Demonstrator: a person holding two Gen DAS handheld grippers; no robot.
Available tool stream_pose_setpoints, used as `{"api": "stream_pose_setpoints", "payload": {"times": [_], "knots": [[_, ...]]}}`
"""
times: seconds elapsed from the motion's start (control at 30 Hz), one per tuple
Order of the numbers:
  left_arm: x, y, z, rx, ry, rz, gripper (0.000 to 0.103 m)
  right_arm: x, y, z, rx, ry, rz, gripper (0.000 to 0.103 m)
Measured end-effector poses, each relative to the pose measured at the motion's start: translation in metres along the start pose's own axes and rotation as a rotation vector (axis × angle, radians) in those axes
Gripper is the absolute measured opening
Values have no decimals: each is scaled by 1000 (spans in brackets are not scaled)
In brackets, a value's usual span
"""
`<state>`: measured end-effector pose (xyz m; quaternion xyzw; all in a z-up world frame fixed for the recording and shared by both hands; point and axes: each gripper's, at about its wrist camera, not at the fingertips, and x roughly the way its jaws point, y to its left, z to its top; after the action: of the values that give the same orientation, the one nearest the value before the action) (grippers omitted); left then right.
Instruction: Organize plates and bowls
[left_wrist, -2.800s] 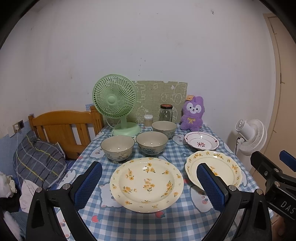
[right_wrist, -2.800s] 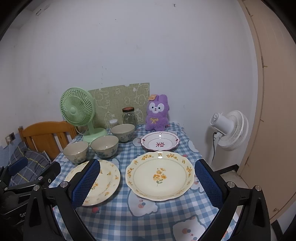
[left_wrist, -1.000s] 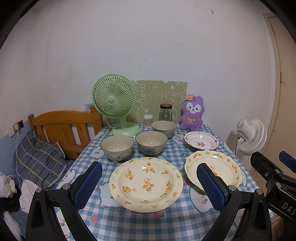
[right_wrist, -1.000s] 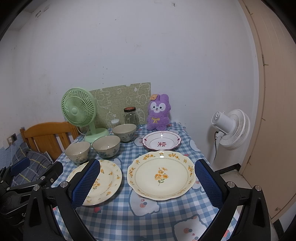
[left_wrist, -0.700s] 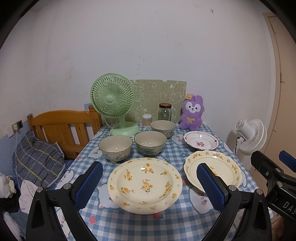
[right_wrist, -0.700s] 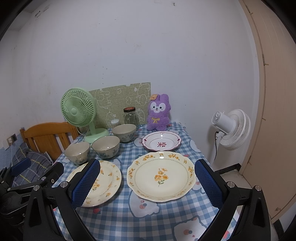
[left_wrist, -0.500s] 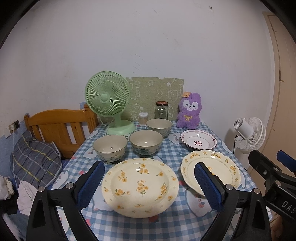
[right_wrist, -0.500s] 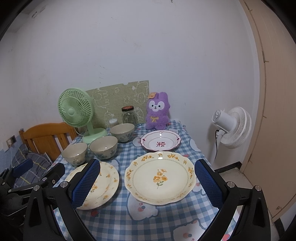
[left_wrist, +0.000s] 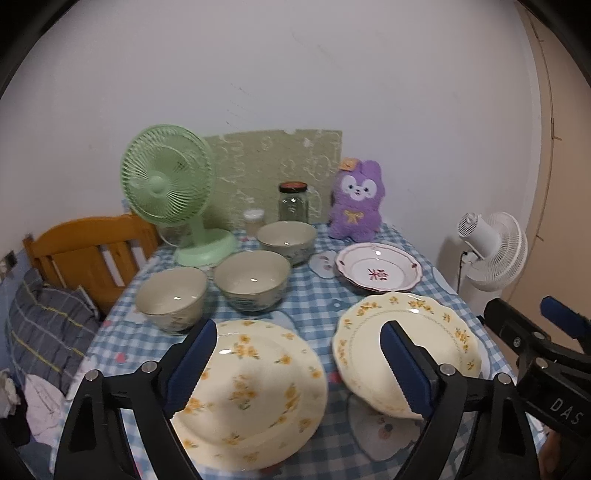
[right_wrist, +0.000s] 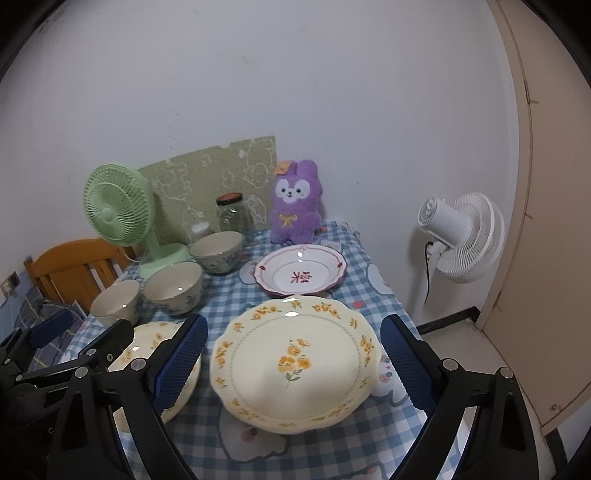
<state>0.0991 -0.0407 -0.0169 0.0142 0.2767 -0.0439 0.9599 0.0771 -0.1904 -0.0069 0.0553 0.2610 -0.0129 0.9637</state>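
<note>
Both grippers empty, jaws wide but closing. Left gripper over the round plate; right gripper over the scalloped plate, both on the bench. Advice: catch each near rim squarely, lift level.

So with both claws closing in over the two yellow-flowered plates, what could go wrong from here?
1. The left claw and right claw, both closing on nothing yet, work side by side; they could collide.
2. The scalloped plate lies flat, so pads may slip off its thin rim.
3. The round plate nears the table's front edge; a nudge could tip it off.
</note>
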Motion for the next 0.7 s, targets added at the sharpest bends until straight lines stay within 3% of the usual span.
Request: {"api": "stream_pose_setpoints", "payload": {"times": [0.13,0.7], "knots": [[23,-7,3,-3,39,-35,90,20,-10,1,11,32,-18,95],[110,-33,-6,73,201,-57,78,97,-38,-14,35,163,-90,92]]}}
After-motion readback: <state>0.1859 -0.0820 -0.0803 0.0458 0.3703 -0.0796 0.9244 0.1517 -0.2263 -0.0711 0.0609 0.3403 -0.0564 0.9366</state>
